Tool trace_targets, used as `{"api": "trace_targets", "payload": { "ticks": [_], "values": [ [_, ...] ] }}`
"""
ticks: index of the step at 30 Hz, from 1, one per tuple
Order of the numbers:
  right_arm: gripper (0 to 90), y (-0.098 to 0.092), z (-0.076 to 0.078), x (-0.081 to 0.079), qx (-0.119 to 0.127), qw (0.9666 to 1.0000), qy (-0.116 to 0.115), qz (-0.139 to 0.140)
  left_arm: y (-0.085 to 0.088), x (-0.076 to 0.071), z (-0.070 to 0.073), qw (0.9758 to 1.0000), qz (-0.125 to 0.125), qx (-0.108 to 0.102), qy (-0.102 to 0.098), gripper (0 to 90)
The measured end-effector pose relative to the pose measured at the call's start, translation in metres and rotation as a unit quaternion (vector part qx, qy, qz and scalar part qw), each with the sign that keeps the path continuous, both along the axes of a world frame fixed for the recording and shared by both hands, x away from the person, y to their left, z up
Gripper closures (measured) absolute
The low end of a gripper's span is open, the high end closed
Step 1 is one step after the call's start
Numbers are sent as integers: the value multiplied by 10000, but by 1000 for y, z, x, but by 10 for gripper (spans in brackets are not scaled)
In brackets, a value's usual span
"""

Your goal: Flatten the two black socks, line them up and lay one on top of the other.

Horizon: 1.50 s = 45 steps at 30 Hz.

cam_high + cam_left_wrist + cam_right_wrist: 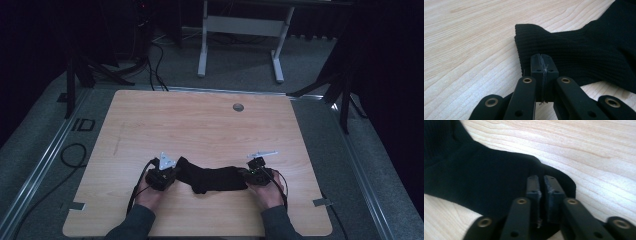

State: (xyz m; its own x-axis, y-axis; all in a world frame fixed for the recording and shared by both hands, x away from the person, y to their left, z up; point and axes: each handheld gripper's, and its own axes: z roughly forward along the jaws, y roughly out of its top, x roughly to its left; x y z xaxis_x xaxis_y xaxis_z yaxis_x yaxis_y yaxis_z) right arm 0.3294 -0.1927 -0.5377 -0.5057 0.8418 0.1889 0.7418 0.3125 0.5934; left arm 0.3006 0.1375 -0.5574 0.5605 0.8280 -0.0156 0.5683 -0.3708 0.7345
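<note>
High view: I see both forearms come in from the bottom, hands low on the table (200, 125), grippers facing inward. Black sock (212, 179) lies stretched btwn them near the front edge. Left gripper (172, 172) is clamped on the ribbed cuff; right gripper (247, 174) jaws nearly together, pinching the other end.

Sock (584, 55): far end cut off by the left gripper view's top right edge; cloth between the right gripper's (541, 185) pads hidden; forearms beside the sock cropped below.
</note>
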Motion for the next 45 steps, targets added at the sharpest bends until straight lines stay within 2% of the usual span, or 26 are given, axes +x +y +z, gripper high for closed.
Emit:
{"api": "trace_targets", "payload": {
  "ticks": [8, 13, 22, 25, 29, 37, 43, 45],
  "values": [
    [860, -19, 16, -9, 103, 9995, -266, -150, 0, 0, 0, 10000, -7, 20, -3, 899],
    [851, -29, 20, -11, 184, 9994, -241, -188, -1, 0, 0, 10000, -16, 21, 16, 899],
    [831, -27, 9, -9, 112, 9998, -80, -146, -3, -3, 1, 10000, -29, 41, 47, 898],
    [830, -27, -1, -4, 74, 9998, 19, -159, -4, -5, 1, 10000, -33, 42, 62, 898],
    [810, -29, -5, 0, 105, 9997, -94, -220, -4, -8, 1, 9999, -41, 20, 89, 888],
    [589, -32, 2, 1, 275, 9979, -434, -391, -3, -10, 2, 9998, -115, -11, 142, 840],
    [527, -38, 10, 1, 444, 9956, -638, -522, -2, -12, 6, 9994, -265, -231, 54, 739],
    [512, -41, 13, 0, 484, 9951, -674, -543, -1, -13, 6, 9993, -284, -239, 6, 729]
  ]
}}
